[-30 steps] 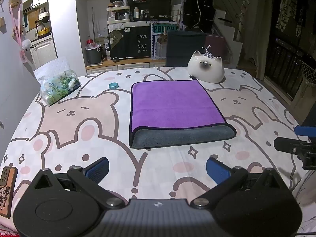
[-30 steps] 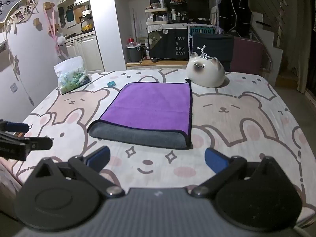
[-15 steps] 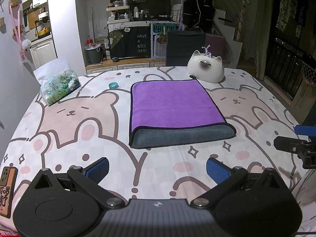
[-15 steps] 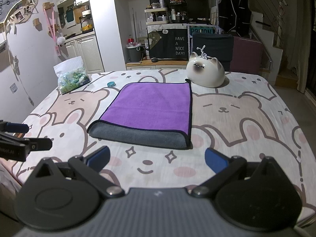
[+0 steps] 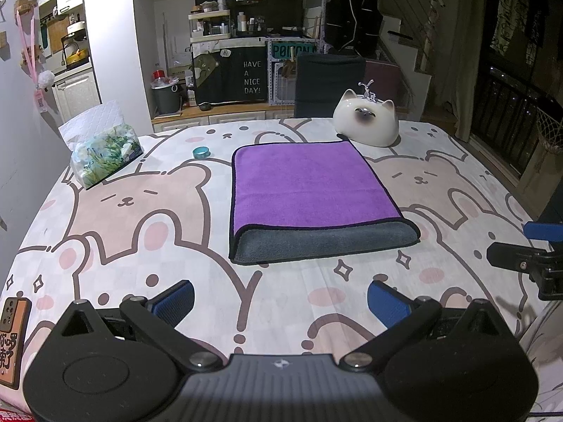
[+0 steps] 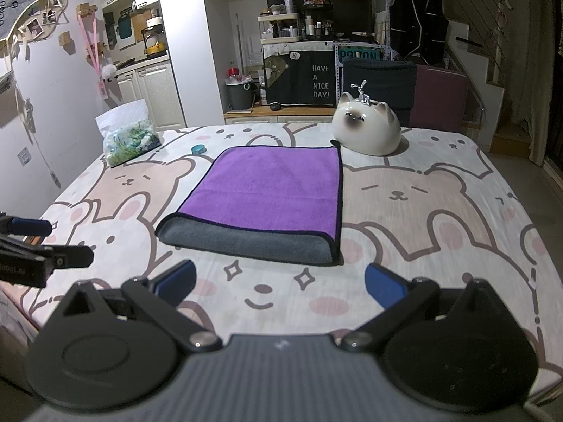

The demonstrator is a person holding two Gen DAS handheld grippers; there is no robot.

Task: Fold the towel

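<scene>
A purple towel with a grey underside lies folded flat on the bear-print table cover; its grey lower layer sticks out at the near edge. It also shows in the right wrist view. My left gripper is open and empty, held short of the towel's near edge. My right gripper is open and empty, also short of the near edge. Each gripper shows at the side of the other's view: the right one, the left one.
A white ceramic cat stands just behind the towel's far right corner. A tissue pack and a small teal ring lie at the far left. A phone-like card lies at the near left edge.
</scene>
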